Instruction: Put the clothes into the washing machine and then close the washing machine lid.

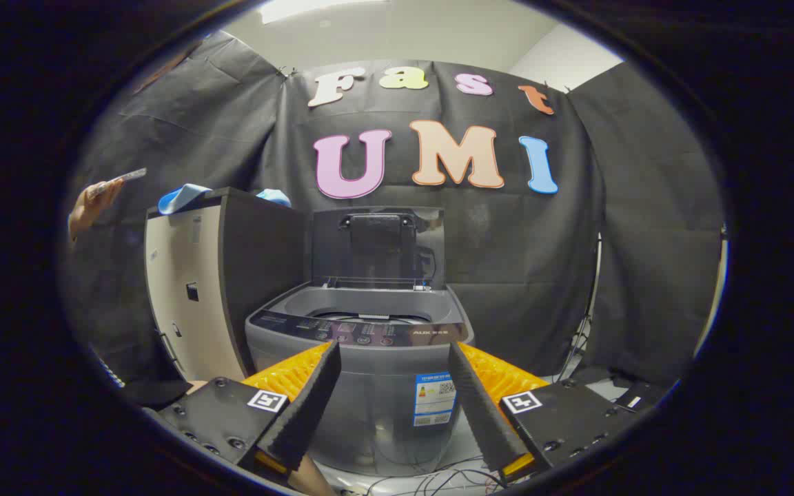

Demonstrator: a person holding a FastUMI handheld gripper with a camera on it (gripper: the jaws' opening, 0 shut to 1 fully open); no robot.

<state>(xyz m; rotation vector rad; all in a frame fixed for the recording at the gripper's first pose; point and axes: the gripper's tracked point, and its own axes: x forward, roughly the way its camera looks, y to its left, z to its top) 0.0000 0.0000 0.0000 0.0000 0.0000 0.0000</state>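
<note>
A hand (90,203) holding a phone-like object shows at the far left, beside the tall cabinet (194,289), on whose top lies the blue clothing (182,196) I am after, with a second blue piece (274,197) near the cabinet's back corner. Just right of the cabinet stands the washing machine (362,372), its lid (378,244) raised upright at the back and the tub open. My gripper (391,362) hangs before the machine's front panel, fingers spread wide with nothing between them but the view of the machine beyond. By my reading the task has barely begun: the cloth is well apart from the fingers, up and to the left. To do this step well I would swing left and rise above the cabinet's top edge, come down on a bunched fold rather than a flat hem, and keep clear of the hand nearby. Loose wires (438,475) lie on the floor below the machine.
</note>
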